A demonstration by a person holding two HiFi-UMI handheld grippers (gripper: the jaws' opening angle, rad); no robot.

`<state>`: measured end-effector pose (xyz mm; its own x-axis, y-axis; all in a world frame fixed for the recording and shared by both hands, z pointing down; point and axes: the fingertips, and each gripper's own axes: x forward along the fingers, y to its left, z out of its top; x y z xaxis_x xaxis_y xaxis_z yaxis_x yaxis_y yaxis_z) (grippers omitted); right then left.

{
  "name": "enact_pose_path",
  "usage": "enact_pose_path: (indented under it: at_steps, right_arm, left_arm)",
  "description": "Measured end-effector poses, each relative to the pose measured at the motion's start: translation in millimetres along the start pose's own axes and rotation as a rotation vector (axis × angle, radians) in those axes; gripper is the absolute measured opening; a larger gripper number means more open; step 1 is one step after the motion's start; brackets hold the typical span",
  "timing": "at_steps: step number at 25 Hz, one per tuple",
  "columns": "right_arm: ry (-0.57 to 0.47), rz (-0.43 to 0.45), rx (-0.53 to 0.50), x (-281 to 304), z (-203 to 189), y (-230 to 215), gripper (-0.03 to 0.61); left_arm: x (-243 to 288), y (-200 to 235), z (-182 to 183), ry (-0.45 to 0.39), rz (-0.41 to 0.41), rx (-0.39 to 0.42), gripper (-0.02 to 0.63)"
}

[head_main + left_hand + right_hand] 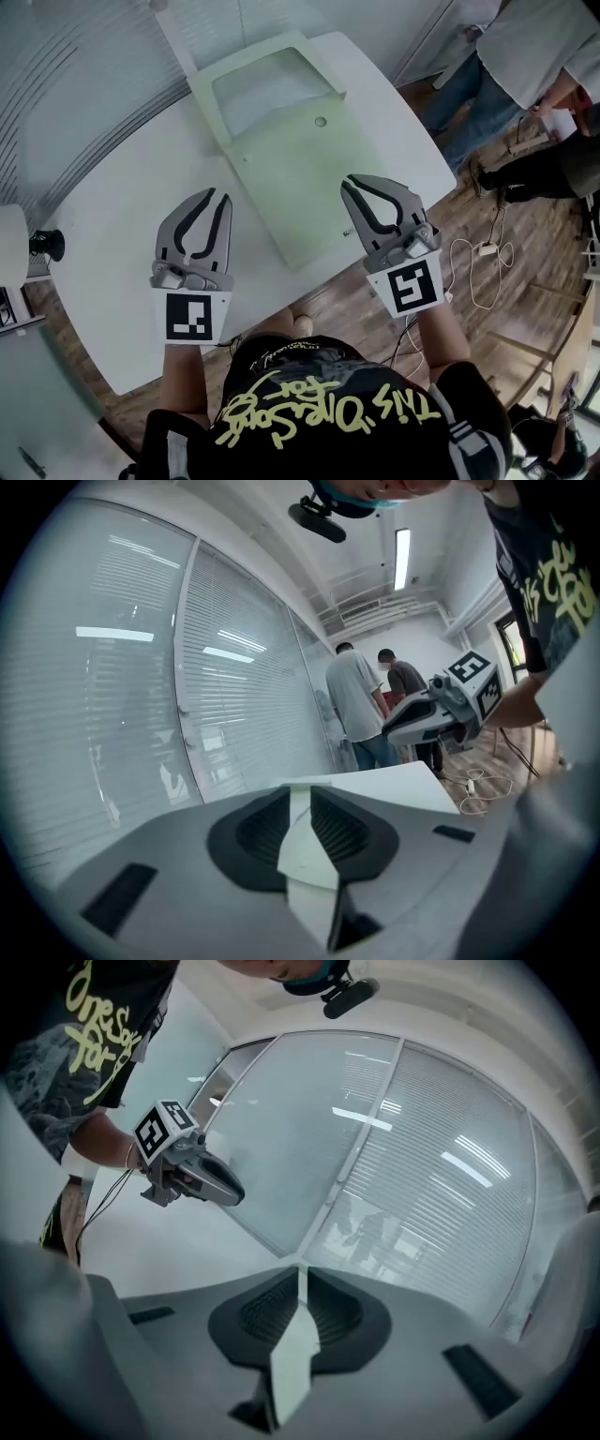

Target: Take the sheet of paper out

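A pale green file pouch lies flat on the white table, with a snap button near its middle and a lighter rectangular panel at its far end. I cannot make out a separate sheet of paper. My left gripper hovers over bare table to the pouch's left, its jaws a narrow slit apart with nothing between them. My right gripper hangs over the pouch's near right corner, shut and empty. Each gripper shows in the other's view: the right gripper and the left gripper.
The table's near edge runs just under both grippers. Past it are wooden floor and white cables. People stand at the far right. A glass wall with blinds runs along the left. A small black device sits at the table's left end.
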<state>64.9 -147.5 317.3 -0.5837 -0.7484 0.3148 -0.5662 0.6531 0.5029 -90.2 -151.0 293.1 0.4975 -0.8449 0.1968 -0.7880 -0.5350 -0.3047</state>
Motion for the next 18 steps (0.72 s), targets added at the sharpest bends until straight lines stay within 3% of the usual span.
enact_pose_path:
  at_steps: [4,7,18]
  right_arm:
    - [0.007,0.024,-0.044,23.3,-4.2,-4.0,0.021]
    - [-0.001,0.035,-0.063,42.6,-8.1,-8.0,0.098]
    - [0.056,0.045,-0.183,105.0,-39.3,-26.2,0.121]
  left_arm:
    - [20.4,1.6,-10.0,0.050,-0.025,0.132,0.111]
    - [34.6,2.0,-23.7,0.103,-0.021,0.153,0.132]
    - [90.6,7.5,-77.8,0.281,-0.010,0.304,0.176]
